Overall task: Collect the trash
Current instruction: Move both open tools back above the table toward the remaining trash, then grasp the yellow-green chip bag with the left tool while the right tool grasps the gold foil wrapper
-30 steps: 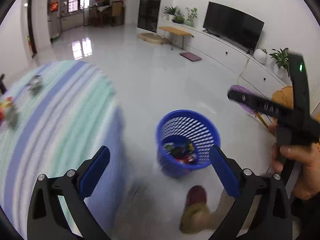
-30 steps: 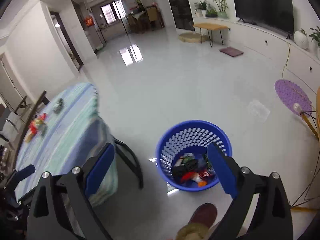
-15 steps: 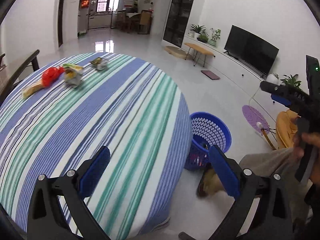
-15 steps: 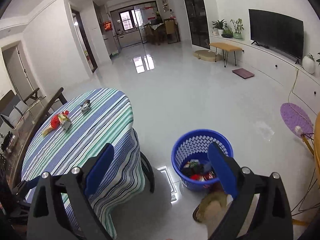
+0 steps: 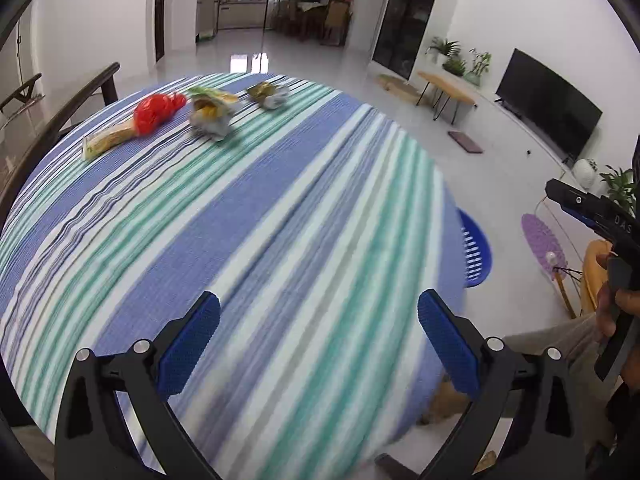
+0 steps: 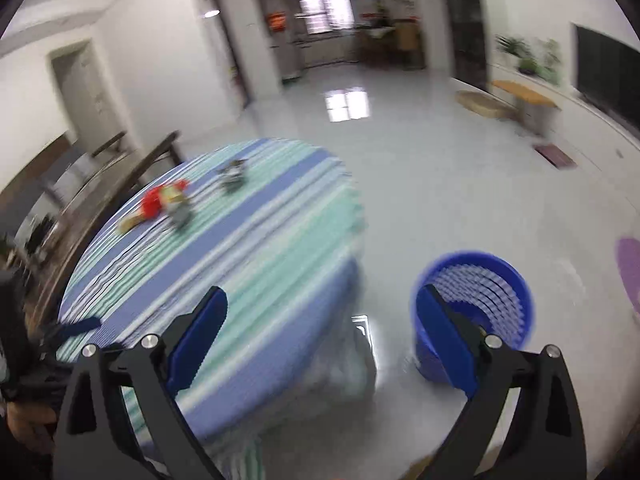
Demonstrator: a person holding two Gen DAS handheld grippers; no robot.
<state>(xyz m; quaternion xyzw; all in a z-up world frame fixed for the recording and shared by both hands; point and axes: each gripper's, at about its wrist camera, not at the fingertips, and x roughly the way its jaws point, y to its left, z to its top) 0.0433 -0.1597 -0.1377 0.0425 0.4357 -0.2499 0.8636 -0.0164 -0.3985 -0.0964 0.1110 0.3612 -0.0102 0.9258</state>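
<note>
Several pieces of trash lie at the far side of the round striped table (image 5: pixel 280 240): a red wrapper (image 5: pixel 154 114), a yellowish packet (image 5: pixel 106 142), a crumpled grey-yellow wrapper (image 5: pixel 212 114) and a small crumpled wrapper (image 5: pixel 268 94). They also show in the right wrist view, the red wrapper (image 6: pixel 156 200) among them. My left gripper (image 5: pixel 318 336) is open and empty over the near table edge. My right gripper (image 6: pixel 320 332) is open and empty, beside the table. The blue mesh basket (image 6: pixel 480 304) stands on the floor to the right of the table; its rim (image 5: pixel 474 252) peeks past the cloth.
Dark wooden chairs (image 5: pixel 80 92) stand at the table's left. A TV (image 5: pixel 548 104) on a white cabinet, potted plants, a bench (image 5: pixel 444 88) and a purple mat (image 5: pixel 544 240) lie to the right. The person's leg (image 5: pixel 540 340) is near the table's right edge.
Both grippers have swung from the basket toward the table. The left one has come in over the cloth, bringing the trash nearer. Both stayed open.
</note>
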